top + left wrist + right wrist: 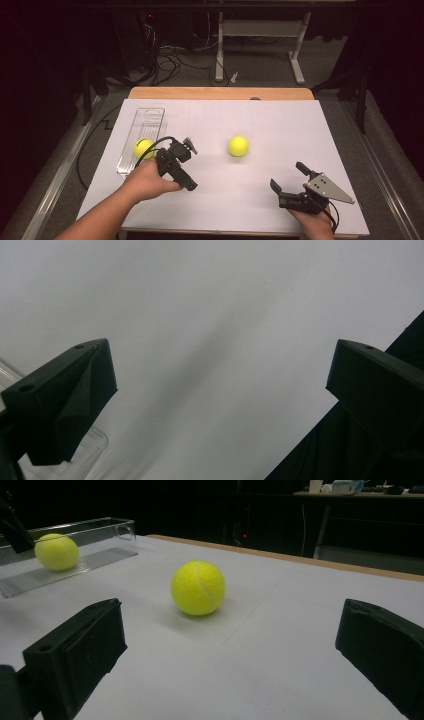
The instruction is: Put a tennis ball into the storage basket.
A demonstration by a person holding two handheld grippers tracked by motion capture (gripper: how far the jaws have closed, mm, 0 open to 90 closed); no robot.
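Tray (150,117) ball (143,148) partly hidden behind left hand-held gripper (175,162).

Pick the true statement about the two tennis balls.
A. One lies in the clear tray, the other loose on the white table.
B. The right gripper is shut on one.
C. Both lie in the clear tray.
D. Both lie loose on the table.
A: one tennis ball sits inside the clear tray, while the other tennis ball rests on the white table, ahead of the open, empty right gripper.

Dark room, grey floor (260,65), cables (167,60)
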